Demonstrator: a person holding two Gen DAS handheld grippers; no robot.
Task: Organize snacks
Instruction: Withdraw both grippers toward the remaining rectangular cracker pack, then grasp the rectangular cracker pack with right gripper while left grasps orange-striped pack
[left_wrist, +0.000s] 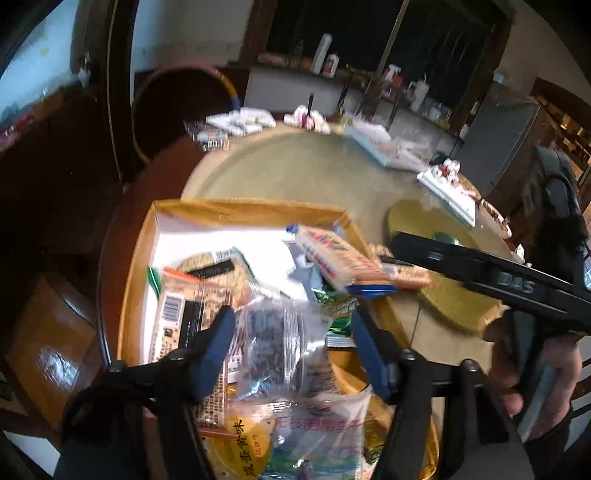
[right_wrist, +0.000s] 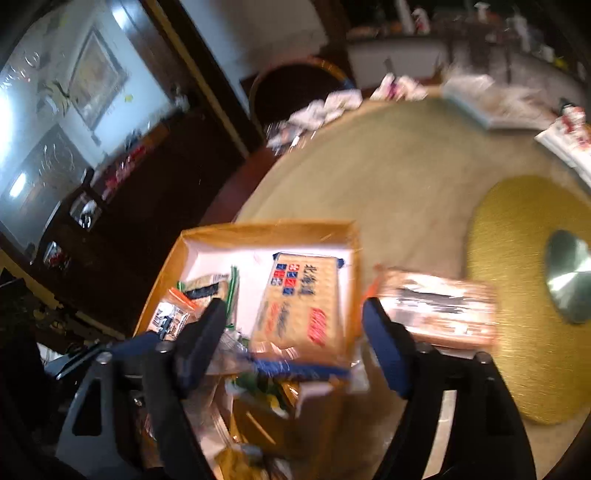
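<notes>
Round table (right_wrist: 388, 177) carries everything; landmark is the orange-walled, white-floored box (right_wrist: 266, 230) at its near edge. Gold mat (right_wrist: 517, 332) with a silver disc sits well right of the box. Inside the box: tan cracker pack (right_wrist: 299, 306) with blue and red print lies against the right wall, tilted; barcode pack (left_wrist: 181, 314) and a green-edged round-cracker pack (left_wrist: 207, 264) lie at the left side. Brown snack pack (right_wrist: 439, 314) rests on the table just outside the right wall. Clear bag (left_wrist: 280, 339) lies at the box's near edge, between the left gripper's (left_wrist: 291, 350) spread fingers; contact probably none, blur hides it. Right gripper (right_wrist: 291, 343) spread wide over the cracker pack, pads off it.
</notes>
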